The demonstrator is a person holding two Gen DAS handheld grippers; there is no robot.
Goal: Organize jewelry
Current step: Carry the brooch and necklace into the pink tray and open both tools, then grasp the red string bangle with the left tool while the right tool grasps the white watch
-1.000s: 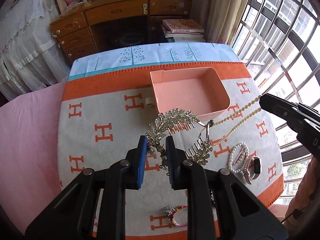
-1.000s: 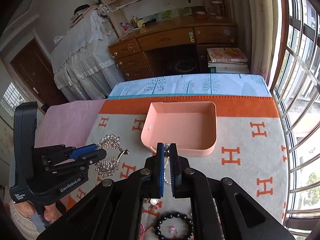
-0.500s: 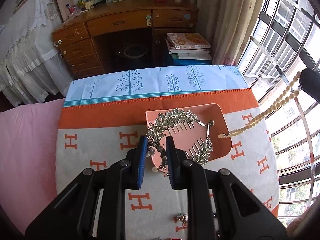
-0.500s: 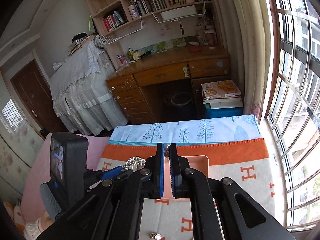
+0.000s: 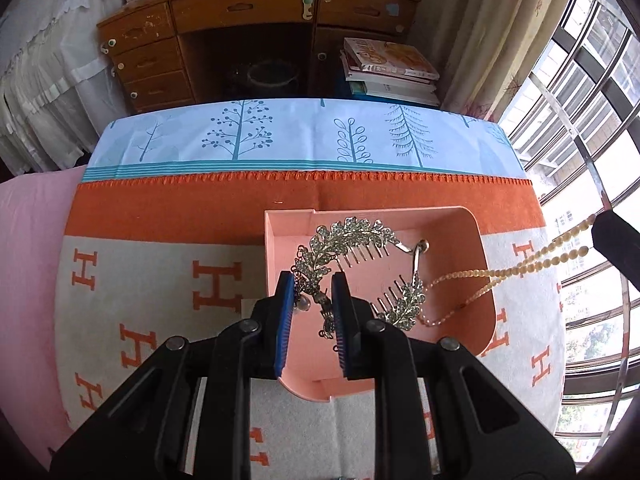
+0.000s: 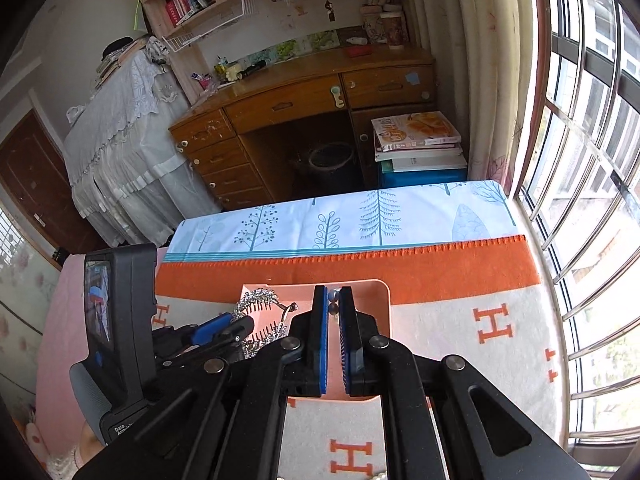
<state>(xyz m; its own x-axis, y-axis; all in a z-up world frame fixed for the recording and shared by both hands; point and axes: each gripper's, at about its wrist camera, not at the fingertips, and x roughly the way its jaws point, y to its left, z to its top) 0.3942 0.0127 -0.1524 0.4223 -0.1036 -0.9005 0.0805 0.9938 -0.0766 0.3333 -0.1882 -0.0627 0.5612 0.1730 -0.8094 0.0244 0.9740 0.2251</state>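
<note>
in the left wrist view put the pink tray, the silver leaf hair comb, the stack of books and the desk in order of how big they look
Largest to smallest as they look:
1. desk
2. pink tray
3. silver leaf hair comb, hanging nearer the camera, so it looks larger
4. stack of books, though it is far away, so close to the comb

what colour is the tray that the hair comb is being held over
The tray is pale peach-pink, plain with no pattern. The left wrist view shows it best.

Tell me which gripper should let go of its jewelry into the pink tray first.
Left, probably. The left gripper holds the silver hair comb squarely over the pink tray. The right gripper holds the bead necklace from beyond the rim, only its lower end hanging inside.
</note>
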